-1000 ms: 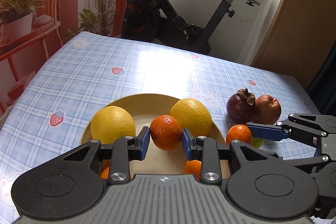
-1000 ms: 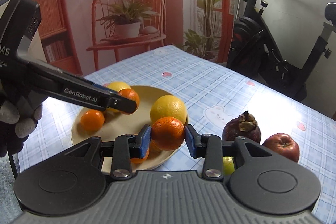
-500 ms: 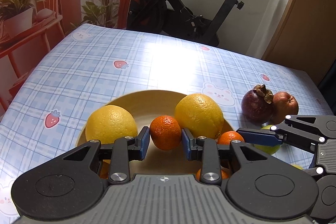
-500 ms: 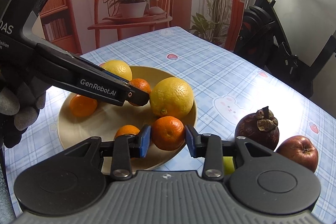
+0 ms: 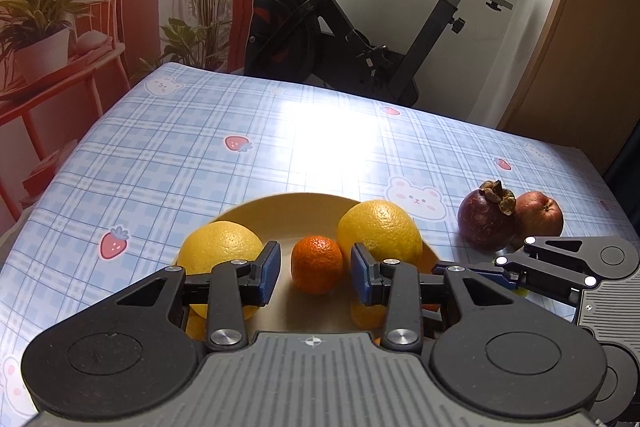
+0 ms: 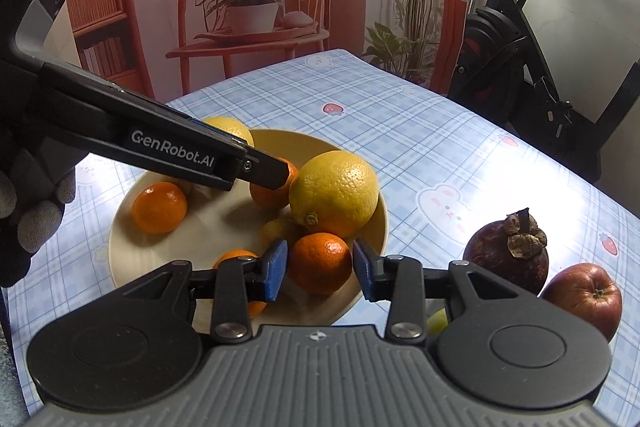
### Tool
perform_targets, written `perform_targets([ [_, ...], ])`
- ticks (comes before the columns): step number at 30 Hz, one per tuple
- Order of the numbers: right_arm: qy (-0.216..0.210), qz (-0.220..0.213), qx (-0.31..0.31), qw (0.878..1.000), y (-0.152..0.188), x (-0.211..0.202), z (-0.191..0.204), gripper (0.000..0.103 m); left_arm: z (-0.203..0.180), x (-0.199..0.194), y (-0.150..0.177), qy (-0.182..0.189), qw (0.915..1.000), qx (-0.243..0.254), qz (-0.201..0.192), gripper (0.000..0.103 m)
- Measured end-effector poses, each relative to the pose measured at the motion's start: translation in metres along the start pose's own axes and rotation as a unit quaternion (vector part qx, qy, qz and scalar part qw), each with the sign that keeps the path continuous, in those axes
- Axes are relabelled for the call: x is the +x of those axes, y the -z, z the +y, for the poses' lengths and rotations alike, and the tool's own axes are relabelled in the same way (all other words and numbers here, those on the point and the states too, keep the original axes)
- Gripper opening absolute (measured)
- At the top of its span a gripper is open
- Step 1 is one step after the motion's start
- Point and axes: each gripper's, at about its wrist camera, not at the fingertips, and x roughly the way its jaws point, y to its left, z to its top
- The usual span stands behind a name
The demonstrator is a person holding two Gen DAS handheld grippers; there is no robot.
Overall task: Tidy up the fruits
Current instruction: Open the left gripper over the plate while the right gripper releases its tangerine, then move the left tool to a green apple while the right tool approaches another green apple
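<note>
- While both hand-held grippers crowd the yellow plate point(image 6: 120, 227), the left hand-held gripper point(image 5: 315, 271) has just been opening: its blue pads now stand clear of the mandarin point(image 5: 317, 264) between them, so that one's released and sitting on the plate.
- Right hand-held gripper point(image 6: 320, 270) has another mandarin point(image 6: 319, 263) between its pads at the plate's near rim. The pads look right up against it, so I'd call it grasped.
- Pretty packed plate: two big lemons point(image 5: 379, 231) flank the left gripper's mandarin, one just behind each finger, so there's not much room to either side.
- From the right wrist view, the left gripper's arm cuts across the plate and hides part of a mandarin behind its tip. One more mandarin point(image 6: 159, 207) sits by the far left rim.
- Off the plate on the blue checked bench point(image 5: 200, 155): a mangosteen point(image 6: 507, 254) and a red apple point(image 6: 584, 297), touching or nearly so, just right of the plate.
- Something small and yellow-green point(image 6: 437, 321) peeks out under the right gripper's finger, can't tell what.
- A gloved hand point(image 6: 28, 223) holds the left gripper.
- Exercise bike point(image 5: 360, 27) stands past the bench's far edge.
</note>
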Motion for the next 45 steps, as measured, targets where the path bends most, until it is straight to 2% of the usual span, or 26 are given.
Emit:
perform_targets([
  [10,0.011,-0.056,0.041,0.997,0.011,-0.05,-0.013,0.039,-0.017,-0.027,-0.004,-0.003,0.9994,0.009,-0.033,0.041],
  [17,0.047,-0.084,0.1,0.99,0.037,-0.093,-0.042,0.039,-0.046,-0.039,0.008,0.03,0.9986,0.015,-0.041,0.041],
  [25,0.087,-0.084,0.152,0.981,0.075,-0.13,-0.063,0.042,-0.079,-0.034,0.027,0.071,0.9967,0.031,-0.025,0.041],
  [30,0.084,-0.083,0.168,0.979,0.09,-0.139,-0.06,0.044,-0.088,-0.034,0.035,0.076,0.9964,0.034,-0.018,0.041],
  [37,0.067,-0.079,0.168,0.98,0.096,-0.136,-0.047,0.054,-0.09,-0.032,0.043,0.073,0.9968,0.032,-0.005,0.041],
  [45,0.051,-0.063,0.175,0.981,0.099,-0.121,-0.046,0.054,-0.087,-0.032,0.042,0.068,0.9972,0.03,-0.005,0.041],
])
